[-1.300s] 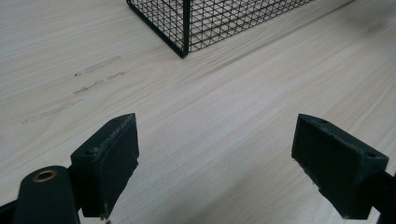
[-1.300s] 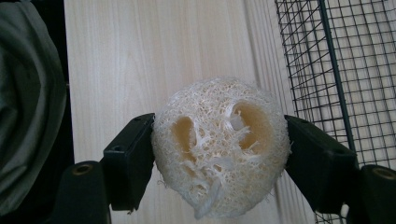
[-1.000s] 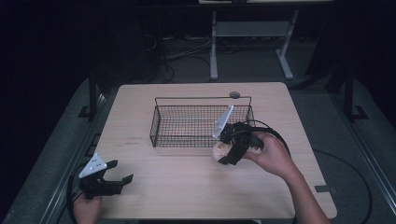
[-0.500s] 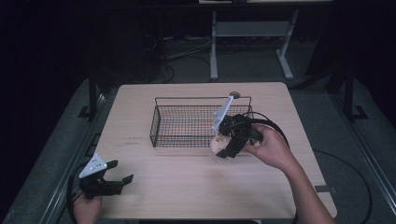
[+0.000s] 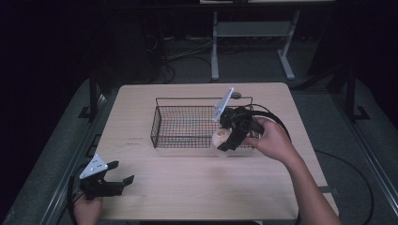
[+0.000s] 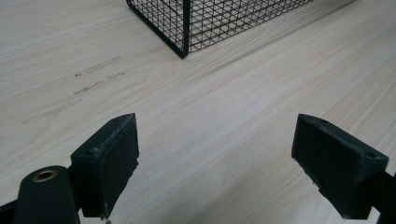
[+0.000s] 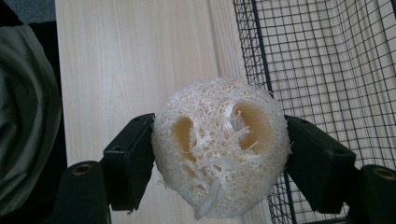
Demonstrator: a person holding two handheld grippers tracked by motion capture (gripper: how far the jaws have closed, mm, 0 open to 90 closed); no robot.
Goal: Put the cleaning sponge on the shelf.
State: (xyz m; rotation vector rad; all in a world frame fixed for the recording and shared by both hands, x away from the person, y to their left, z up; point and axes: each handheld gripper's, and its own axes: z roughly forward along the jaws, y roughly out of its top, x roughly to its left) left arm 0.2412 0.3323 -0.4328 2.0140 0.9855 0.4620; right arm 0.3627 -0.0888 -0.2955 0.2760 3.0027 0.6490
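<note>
The loofah slice (image 7: 219, 147) is a pale cream, round piece of rough fibrous mesh with two large holes through it. It is clamped between the two jaws, raised off the wood, at the near wall of the black wire basket (image 5: 165, 123).

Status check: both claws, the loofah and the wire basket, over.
Right claw shut on loofah slice, held at the wire basket near-right edge. Left claw open, nothing between its jaws, low over table. Nothing blocking the basket.
</note>
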